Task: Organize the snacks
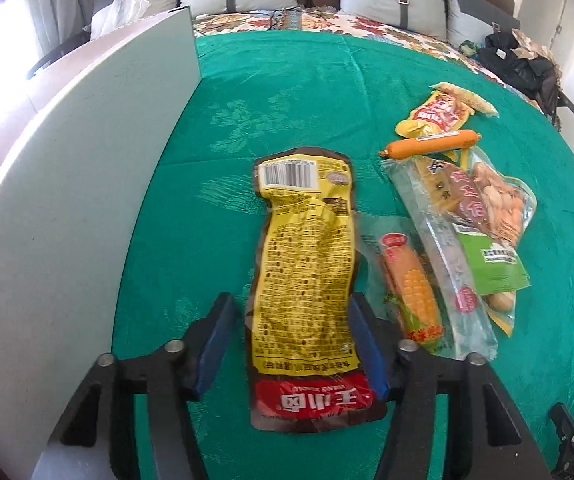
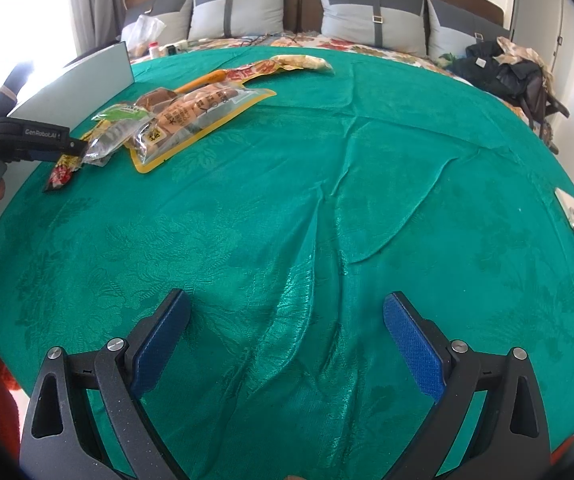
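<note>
A long yellow snack packet with a red end [image 1: 307,280] lies on the green cloth [image 1: 287,100], between the fingers of my left gripper [image 1: 291,312]. The jaws stand open around it, with a gap on the left side. To its right lie a corn sausage packet [image 1: 411,288], a clear bag of sausages [image 1: 483,216], an orange sausage stick [image 1: 431,144] and a yellow-red packet [image 1: 439,112]. My right gripper [image 2: 287,340] is open and empty over bare cloth [image 2: 327,200]. The right wrist view shows the left gripper [image 2: 59,148] at the snack pile [image 2: 191,108].
A grey-white board [image 1: 67,200] stands along the left of the cloth; it also shows in the right wrist view [image 2: 87,80]. Pillows [image 2: 239,8] and a headboard lie behind. Dark bags [image 2: 507,72] sit at the far right.
</note>
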The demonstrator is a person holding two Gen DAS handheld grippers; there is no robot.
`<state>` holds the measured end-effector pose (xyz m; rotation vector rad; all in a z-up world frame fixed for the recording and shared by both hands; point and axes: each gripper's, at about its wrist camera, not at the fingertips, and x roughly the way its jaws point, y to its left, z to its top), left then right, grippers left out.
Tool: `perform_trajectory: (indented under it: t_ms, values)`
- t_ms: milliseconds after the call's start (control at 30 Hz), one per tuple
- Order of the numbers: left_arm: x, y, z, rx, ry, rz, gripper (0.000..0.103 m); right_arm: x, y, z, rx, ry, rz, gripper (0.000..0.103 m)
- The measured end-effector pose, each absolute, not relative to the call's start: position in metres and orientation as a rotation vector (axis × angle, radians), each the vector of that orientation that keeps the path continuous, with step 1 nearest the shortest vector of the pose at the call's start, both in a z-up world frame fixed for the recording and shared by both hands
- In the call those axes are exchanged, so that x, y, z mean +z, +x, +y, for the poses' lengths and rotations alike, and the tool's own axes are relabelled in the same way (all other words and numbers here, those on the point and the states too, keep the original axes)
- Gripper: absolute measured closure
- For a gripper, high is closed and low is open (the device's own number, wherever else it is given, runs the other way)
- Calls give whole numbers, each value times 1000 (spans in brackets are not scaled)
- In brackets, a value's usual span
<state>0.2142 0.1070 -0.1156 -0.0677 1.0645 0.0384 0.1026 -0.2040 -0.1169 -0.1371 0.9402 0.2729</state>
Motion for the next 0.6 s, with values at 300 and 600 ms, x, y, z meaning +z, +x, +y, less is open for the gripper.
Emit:
perform_trajectory:
  t_ms: [300, 600]
  values:
    - [-112, 137, 111, 8, -158, 1121, 61, -117, 102, -204, 272, -137, 939, 4]
    - [-122, 110, 94, 60, -72, 1079, 18, -117, 100, -203, 264, -133, 921, 4]
